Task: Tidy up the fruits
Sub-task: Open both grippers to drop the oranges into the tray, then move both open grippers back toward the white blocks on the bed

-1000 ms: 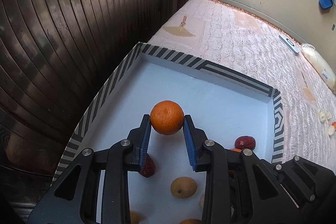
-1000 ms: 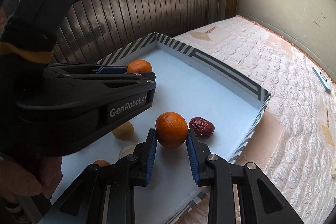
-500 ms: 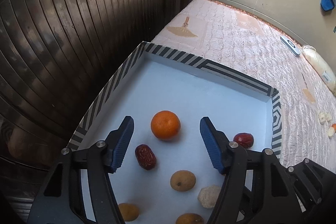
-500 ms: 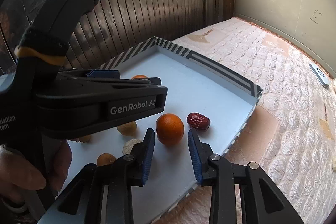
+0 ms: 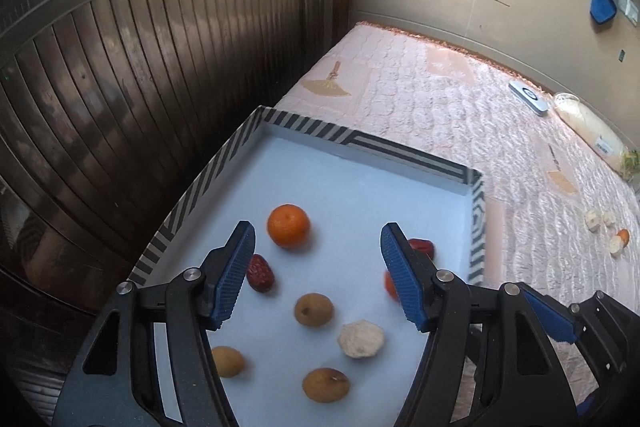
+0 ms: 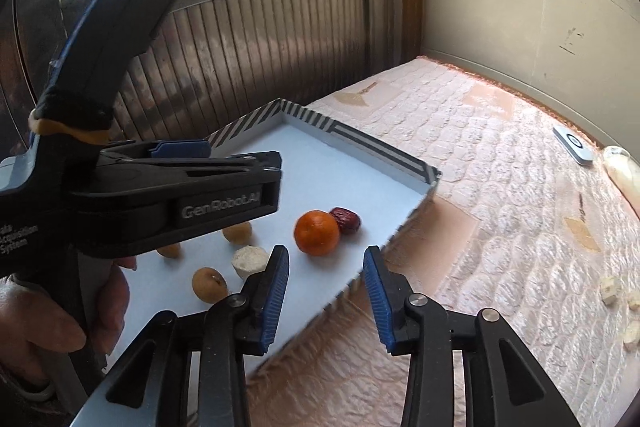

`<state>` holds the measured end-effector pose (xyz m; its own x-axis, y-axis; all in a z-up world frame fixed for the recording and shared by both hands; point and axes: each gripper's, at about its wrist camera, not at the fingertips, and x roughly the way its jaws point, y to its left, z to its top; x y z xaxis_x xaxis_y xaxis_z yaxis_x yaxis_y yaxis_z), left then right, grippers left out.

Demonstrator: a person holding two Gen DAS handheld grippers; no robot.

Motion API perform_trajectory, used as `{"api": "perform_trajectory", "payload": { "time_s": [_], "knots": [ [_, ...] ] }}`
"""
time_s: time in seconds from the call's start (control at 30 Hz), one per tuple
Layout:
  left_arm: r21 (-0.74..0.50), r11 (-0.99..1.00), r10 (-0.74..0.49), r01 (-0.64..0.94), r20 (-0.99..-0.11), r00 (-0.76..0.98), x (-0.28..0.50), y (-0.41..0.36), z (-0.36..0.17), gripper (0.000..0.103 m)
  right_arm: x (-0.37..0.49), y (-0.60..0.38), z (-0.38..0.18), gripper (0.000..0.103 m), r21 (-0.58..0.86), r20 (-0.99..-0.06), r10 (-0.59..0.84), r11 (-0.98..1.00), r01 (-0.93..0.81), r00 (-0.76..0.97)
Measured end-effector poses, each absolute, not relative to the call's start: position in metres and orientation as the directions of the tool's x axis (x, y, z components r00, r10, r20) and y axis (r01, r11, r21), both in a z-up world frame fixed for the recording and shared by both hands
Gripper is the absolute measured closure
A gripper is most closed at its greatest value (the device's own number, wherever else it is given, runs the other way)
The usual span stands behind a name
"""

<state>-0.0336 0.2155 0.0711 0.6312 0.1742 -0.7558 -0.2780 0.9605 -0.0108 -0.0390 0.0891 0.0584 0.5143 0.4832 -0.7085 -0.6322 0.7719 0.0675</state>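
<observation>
- Left hand-held gripper (image 5: 316,275): jaws wide apart, nothing between the blue pads, hovering over the tray (image 5: 360,195).
- Right hand-held gripper (image 6: 326,291): jaws also spread, holding nothing, over the tray's right edge.
- Tray: pale blue floor, black-and-white striped rim, sits on a pink quilted bed (image 5: 460,115) beside a dark slatted door (image 5: 120,87).
- Orange (image 5: 288,225) lies on the tray floor toward the left rim, just ahead of the left pad, free of both grippers.
- Second orange (image 6: 317,232) lies near the tray's right edge, touching or just beside a red date (image 6: 345,220); in the left view it is mostly hidden behind the right finger.
- Another red date (image 5: 260,273) sits just beside the left gripper's left pad.
- Three brownish round fruits (image 5: 314,309) and one whitish peeled piece (image 5: 361,339) lie in the near part of the tray.
- Small pale pieces (image 5: 593,219) lie loose on the bed, well apart from the tray.
- White remote-like device (image 5: 528,97) near the wall.
</observation>
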Motion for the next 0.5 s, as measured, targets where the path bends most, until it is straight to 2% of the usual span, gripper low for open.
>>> {"api": "perform_trajectory", "payload": {
  "time_s": [0.5],
  "knots": [
    [-0.015,0.99,0.083,-0.139,-0.737,0.67,-0.034,0.127,0.081,0.037,-0.044,-0.015,0.068,0.064,0.09,-0.686,0.394,0.881,-0.465,0.612]
  ]
}}
